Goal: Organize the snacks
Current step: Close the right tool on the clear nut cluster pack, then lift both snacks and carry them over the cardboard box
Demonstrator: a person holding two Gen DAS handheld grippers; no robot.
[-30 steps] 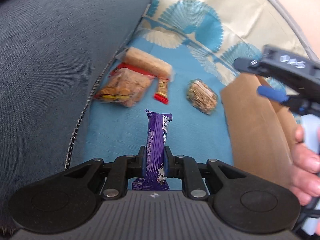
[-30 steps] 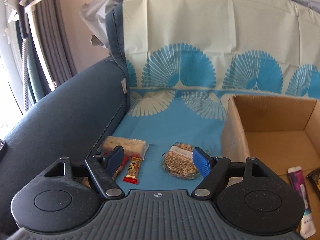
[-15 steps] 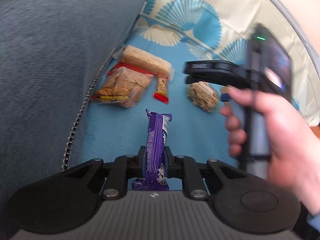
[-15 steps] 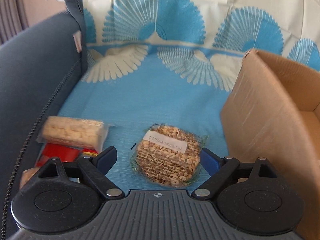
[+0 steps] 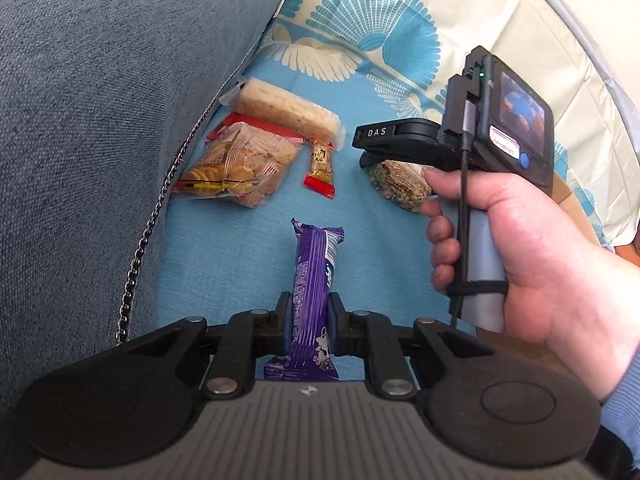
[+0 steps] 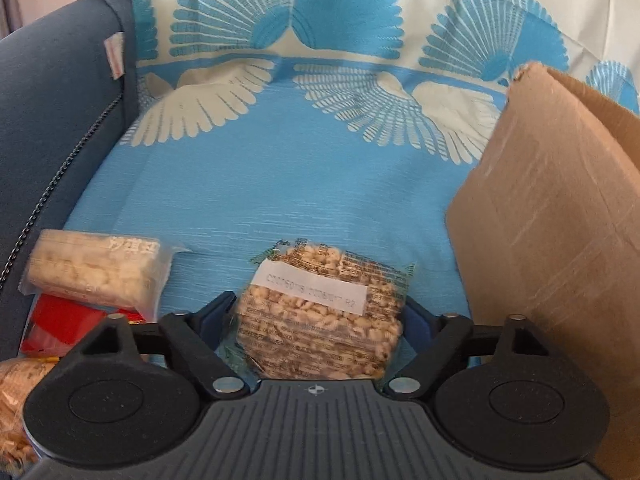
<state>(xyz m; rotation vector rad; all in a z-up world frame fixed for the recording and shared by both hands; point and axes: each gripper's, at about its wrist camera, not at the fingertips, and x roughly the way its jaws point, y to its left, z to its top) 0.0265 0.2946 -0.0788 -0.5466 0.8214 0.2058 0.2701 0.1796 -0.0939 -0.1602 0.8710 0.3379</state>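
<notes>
Meanwhile right hand-held gripper (image 6: 316, 320), jaws closing, straddles round puffed-grain cake (image 6: 320, 316).

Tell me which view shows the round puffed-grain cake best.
The right wrist view: the round puffed-grain cake fills the centre, label visible, between the closing right tongs. In the left wrist view, those tongs and the hand mostly hide it.

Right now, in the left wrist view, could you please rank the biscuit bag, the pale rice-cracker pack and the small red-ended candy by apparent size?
1. Biscuit bag, largest.
2. Pale rice-cracker pack, slightly smaller; it lies farther away, so this is unsure.
3. Small red-ended candy, clearly smallest.
</notes>
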